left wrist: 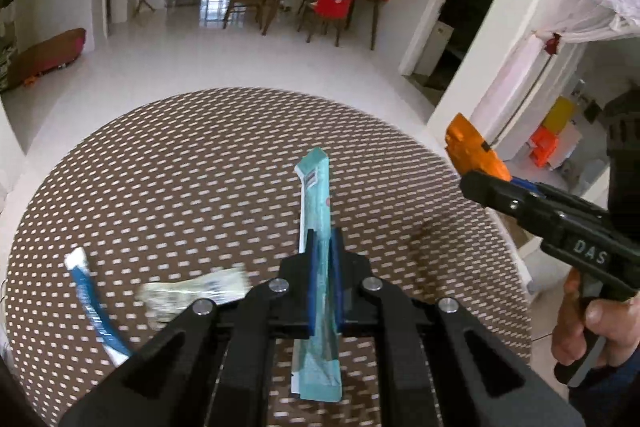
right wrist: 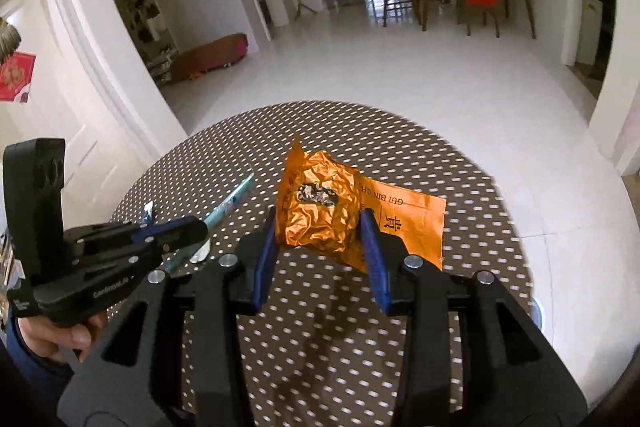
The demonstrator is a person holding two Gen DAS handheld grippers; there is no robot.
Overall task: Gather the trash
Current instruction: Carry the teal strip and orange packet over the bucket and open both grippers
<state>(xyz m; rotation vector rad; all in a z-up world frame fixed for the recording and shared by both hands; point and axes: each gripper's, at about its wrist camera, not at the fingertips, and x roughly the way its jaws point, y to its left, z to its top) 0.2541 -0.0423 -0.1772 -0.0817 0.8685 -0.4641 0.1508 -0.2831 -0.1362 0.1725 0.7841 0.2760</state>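
Two pieces of trash are in my tongs above the round brown tabletop with white dots (left wrist: 200, 167). My left tongs (left wrist: 324, 259) are clenched on a long, flat teal paper wrapper (left wrist: 316, 211), which sticks out forward past the blue pads (left wrist: 311, 267) and also hangs back beneath them, clear of the surface. My right tongs (right wrist: 320, 239) are grasping a crumpled orange foil packet (right wrist: 320, 211) between their blue pads (right wrist: 266, 251); a flat orange flap with printed lettering spreads out to the right of the far pad. From the left wrist view the right tongs (left wrist: 480, 183) sit at the right edge of the tabletop with the orange packet (left wrist: 468, 147) poking out ahead, my hand (left wrist: 588, 323) on the handle. Still lying on the tabletop at the left are a blue-and-white curved wrapper strip (left wrist: 94, 303) and, just beside it, a pale crumpled paper scrap (left wrist: 192, 293), blurred.
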